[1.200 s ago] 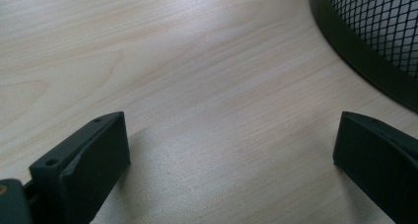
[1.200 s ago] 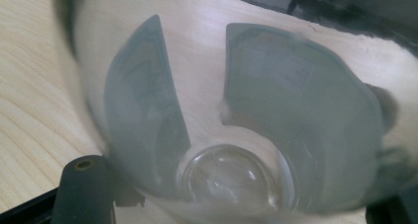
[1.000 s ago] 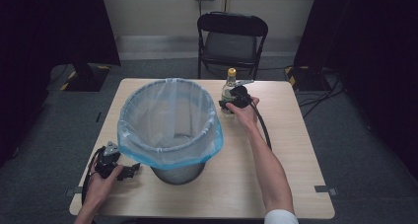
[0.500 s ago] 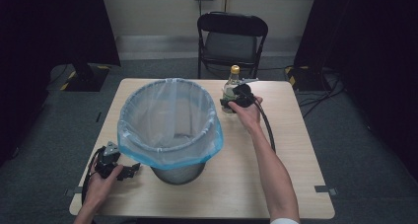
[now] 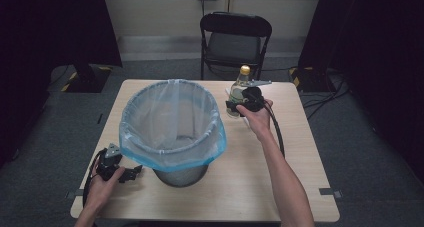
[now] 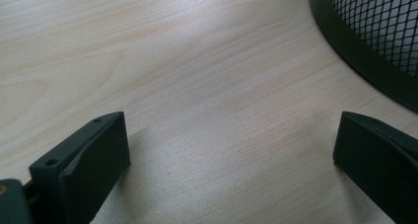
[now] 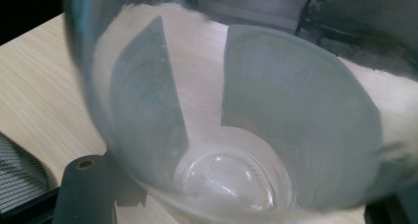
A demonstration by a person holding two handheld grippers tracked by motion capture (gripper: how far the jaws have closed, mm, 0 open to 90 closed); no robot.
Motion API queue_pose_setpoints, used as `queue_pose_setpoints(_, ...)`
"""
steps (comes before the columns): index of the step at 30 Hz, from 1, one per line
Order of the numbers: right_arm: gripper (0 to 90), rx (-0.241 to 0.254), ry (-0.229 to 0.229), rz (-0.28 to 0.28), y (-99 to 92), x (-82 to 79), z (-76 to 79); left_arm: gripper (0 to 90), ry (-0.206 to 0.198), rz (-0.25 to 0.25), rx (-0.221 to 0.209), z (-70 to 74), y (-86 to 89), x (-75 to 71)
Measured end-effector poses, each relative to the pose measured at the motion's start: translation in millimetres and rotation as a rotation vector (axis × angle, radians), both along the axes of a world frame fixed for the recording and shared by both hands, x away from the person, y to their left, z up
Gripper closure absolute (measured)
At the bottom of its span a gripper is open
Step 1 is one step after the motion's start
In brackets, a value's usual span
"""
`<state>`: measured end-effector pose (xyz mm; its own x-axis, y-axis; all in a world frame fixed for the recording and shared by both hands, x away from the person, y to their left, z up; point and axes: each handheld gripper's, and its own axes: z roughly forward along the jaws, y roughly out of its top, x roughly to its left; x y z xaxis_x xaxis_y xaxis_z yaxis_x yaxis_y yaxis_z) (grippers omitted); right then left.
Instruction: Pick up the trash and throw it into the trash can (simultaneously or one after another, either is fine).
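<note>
Bottle [image 5: 242, 89] clamped in right gripper [image 5: 235, 107] above counter [image 5: 260, 187]; left gripper [image 5: 134, 173] wide open beside bin [image 5: 172, 122].

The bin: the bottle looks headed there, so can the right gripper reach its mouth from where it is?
Probably yes. The right gripper holds the bottle just beside the bin, with nothing between them and the mouth open.

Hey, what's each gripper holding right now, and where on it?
The right gripper clamps the clear bottle around its body, below the gold cap. The left gripper holds nothing.
</note>
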<state>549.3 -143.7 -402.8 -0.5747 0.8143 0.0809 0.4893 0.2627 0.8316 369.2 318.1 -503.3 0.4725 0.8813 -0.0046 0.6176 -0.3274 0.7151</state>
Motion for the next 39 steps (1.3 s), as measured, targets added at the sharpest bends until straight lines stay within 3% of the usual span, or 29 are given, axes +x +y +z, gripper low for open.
queue_pose_setpoints(18, 27.9, 0.042, -0.079, 0.017, -6.1, -26.7, 35.7, 0.1, 0.0, 0.0, 0.0, 0.0, 0.0, 0.0)
queue_pose_setpoints(21, 27.9, 0.059, -0.092, 0.014, -10.4, -30.7, 42.5, 0.1, 0.0, 0.0, 0.0, 0.0, 0.0, 0.0)
queue_pose_setpoints(30, 27.9, 0.174, -0.155, 0.001, -27.2, -43.5, 62.2, 0.1, 0.0, 0.001, 0.001, 0.0, 0.0, 0.0)
queue_pose_setpoints(39, 27.9, 0.184, -0.199, 0.026, -28.1, -56.3, 78.9, 0.1, -0.001, 0.001, 0.0, -0.1, -0.1, 0.0)
